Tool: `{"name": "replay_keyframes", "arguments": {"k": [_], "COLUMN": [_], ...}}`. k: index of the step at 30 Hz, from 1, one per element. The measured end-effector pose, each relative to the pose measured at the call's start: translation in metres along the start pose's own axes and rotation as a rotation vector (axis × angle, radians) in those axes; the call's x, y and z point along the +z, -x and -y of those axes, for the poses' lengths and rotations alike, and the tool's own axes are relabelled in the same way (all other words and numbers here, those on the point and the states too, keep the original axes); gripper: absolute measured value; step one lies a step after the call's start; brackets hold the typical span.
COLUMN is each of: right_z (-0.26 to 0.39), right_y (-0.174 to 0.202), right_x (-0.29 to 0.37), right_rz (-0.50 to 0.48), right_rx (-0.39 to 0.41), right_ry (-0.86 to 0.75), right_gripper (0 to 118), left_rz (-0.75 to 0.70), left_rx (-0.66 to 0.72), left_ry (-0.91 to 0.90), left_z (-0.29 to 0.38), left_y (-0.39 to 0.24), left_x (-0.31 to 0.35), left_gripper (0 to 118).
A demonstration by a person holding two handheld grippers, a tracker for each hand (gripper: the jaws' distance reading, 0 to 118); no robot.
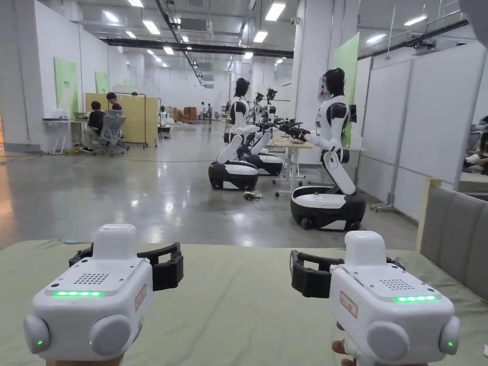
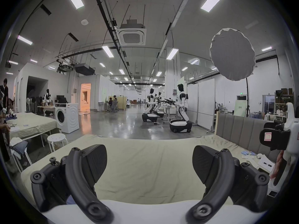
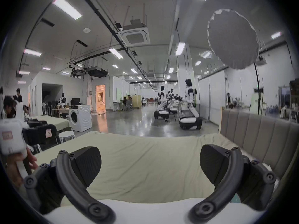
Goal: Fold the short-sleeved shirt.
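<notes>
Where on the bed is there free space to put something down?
The green sheet lies bare ahead of the left gripper and the right gripper, up to the far edge. It is crowded by the grey headboard, where papers and small items lie.

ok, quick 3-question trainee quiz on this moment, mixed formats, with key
1. True or false: the left gripper is shut on a shirt.
2. Multiple choice: what lies under both grippers? A) a wooden table B) a bed with a pale green sheet C) a washing machine lid
3. Fill in: seen from the left gripper view, the grey padded headboard stands on the ___ side of the bed.

Key:
1. False. Its jaws stand wide apart with nothing between them; the right gripper is open too.
2. B
3. right
</notes>
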State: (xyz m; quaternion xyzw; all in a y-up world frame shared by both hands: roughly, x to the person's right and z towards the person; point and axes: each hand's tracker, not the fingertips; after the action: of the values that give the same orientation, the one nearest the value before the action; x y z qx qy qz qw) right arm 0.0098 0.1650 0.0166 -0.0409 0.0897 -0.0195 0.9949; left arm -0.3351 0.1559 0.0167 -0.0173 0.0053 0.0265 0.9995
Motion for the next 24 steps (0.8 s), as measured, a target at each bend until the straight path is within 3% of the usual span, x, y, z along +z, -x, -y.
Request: {"name": "replay_keyframes", "arguments": {"k": [3, 8, 13, 20, 24], "right_z": [0.000, -0.015, -0.013, -0.013, -0.013], "right_y": [-0.008, 0.008, 0.007, 0.007, 0.009], "right_x": [-0.014, 0.010, 0.005, 0.017, 0.019], "right_rz": [-0.035, -0.070, 0.016, -0.006, 0.004], "right_rx": [-0.066, -0.049, -0.096, -0.170, -0.157], "right_ry": [0.084, 0.027, 0.076, 0.085, 0.037], "right_gripper": [118, 118, 118, 118, 118], "left_rz": [-0.018, -0.012, 0.004, 0.005, 0.002], "left_rx": [0.009, 0.018, 0.029, 0.034, 0.040], "left_ry": [0.007, 0.012, 0.015, 0.024, 0.025], "left_z": [0.001, 0.004, 0.006, 0.009, 0.011], "left_y": [-0.001, -0.001, -0.003, -0.002, 0.000], "left_x": [0.000, 0.000, 0.002, 0.005, 0.006], "left_gripper": [106, 106, 106, 106, 106]}}
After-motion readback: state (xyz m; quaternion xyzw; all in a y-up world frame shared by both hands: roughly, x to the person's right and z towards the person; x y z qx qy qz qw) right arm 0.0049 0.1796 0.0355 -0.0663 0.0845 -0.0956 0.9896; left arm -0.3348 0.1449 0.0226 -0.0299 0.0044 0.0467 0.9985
